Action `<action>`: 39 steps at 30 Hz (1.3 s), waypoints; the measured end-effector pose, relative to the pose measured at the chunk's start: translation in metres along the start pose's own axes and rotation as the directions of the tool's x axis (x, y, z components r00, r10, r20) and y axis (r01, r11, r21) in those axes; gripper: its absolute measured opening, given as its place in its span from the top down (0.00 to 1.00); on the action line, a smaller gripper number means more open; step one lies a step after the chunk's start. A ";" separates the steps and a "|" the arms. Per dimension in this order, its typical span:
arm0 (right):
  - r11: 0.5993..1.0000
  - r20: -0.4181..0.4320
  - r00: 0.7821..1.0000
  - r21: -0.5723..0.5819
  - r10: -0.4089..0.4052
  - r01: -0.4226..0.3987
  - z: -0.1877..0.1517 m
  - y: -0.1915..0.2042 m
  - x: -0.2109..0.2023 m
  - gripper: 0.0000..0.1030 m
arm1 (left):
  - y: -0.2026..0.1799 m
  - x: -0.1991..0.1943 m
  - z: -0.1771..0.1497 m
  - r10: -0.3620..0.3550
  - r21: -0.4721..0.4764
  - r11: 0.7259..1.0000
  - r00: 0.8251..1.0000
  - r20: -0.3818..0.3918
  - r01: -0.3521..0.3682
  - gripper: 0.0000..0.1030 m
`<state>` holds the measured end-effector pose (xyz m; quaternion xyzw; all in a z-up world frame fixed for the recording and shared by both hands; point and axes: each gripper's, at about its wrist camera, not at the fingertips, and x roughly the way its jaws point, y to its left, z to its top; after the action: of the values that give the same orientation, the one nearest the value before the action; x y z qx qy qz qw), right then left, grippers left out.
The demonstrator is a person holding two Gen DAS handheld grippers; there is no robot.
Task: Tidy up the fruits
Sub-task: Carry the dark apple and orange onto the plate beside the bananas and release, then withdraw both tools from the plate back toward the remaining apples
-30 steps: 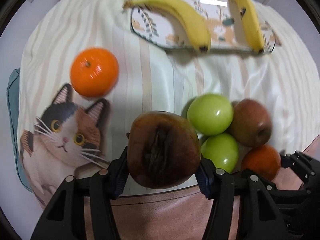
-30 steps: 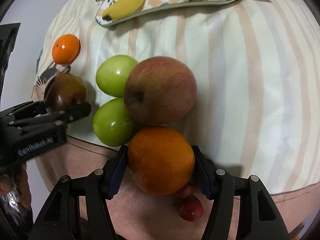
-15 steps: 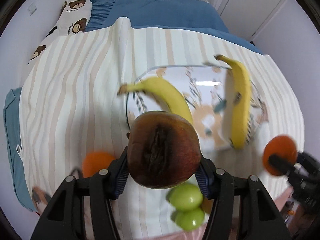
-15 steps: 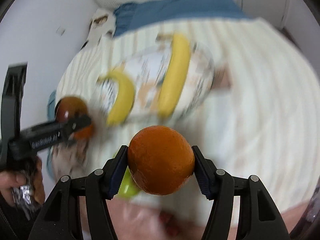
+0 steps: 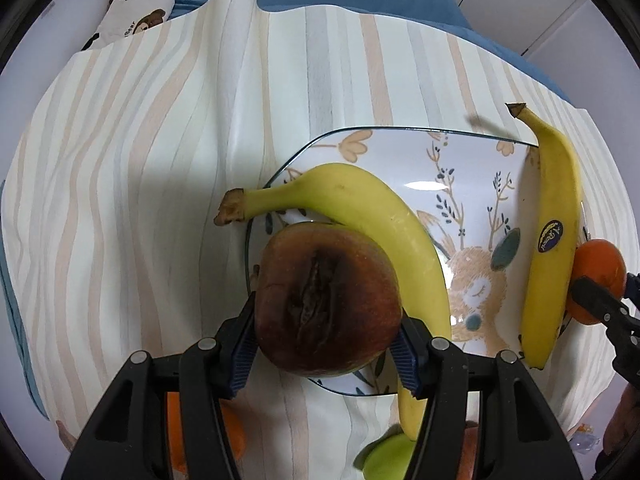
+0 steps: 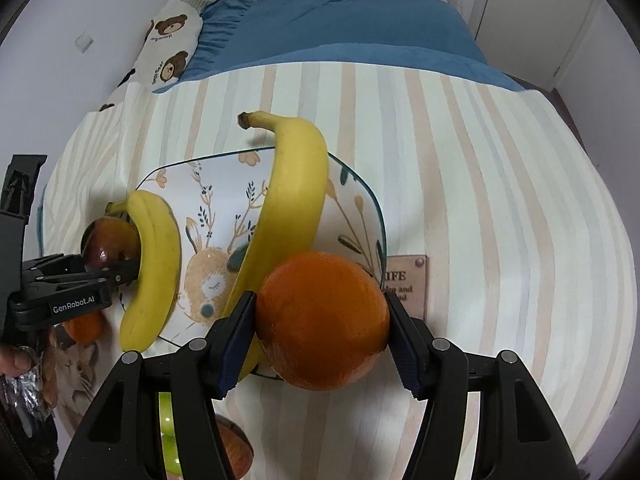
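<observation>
My left gripper (image 5: 326, 350) is shut on a dark brown, bruised fruit (image 5: 326, 304), held over the left rim of the patterned plate (image 5: 464, 168). Two bananas lie on that plate: one (image 5: 360, 204) beside the brown fruit, the other (image 5: 554, 216) along the right edge. In the right wrist view my right gripper (image 6: 322, 338) is shut on an orange (image 6: 322, 320) above the plate's (image 6: 352, 216) near right corner, close to a banana (image 6: 294, 192). The left gripper (image 6: 96, 272) with the brown fruit (image 6: 110, 244) shows at the plate's left side.
The striped cloth (image 6: 500, 184) covers the bed, with a blue sheet (image 6: 336, 24) and a bear-print pillow (image 6: 168, 46) behind. A second orange (image 5: 232, 440), a green apple (image 5: 386, 458) and a reddish apple (image 6: 236, 452) lie near the front edge. A person's hand (image 6: 14, 360) holds the left gripper.
Both grippers have travelled from the fruit pile at the cloth's front edge to the plate, each carrying its fruit. The plate and bananas now fill the middle of both views.
</observation>
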<state>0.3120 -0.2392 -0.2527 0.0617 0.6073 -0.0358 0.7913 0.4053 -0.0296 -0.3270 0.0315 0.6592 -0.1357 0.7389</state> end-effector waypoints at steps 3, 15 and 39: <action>1.000 -0.005 1.000 0.013 0.009 -0.009 -0.002 -0.003 -0.001 0.37 | 0.002 0.001 -0.003 -0.005 -0.002 1.000 1.000 0.002 0.005 0.46; 1.000 -0.024 1.000 -0.003 0.014 -0.014 -0.007 0.025 0.021 0.37 | 0.002 -0.003 -0.010 0.013 0.009 1.000 1.000 0.005 -0.013 0.46; 0.995 0.006 0.998 0.081 -0.060 0.059 -0.043 0.024 -0.039 0.03 | -0.014 -0.092 -0.043 0.070 -0.021 0.997 0.990 0.124 -0.068 0.03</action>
<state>0.2636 -0.2097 -0.2248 0.0752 0.6038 -0.0841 0.7891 0.3513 -0.0191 -0.2401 0.0397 0.6114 -0.1062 0.7831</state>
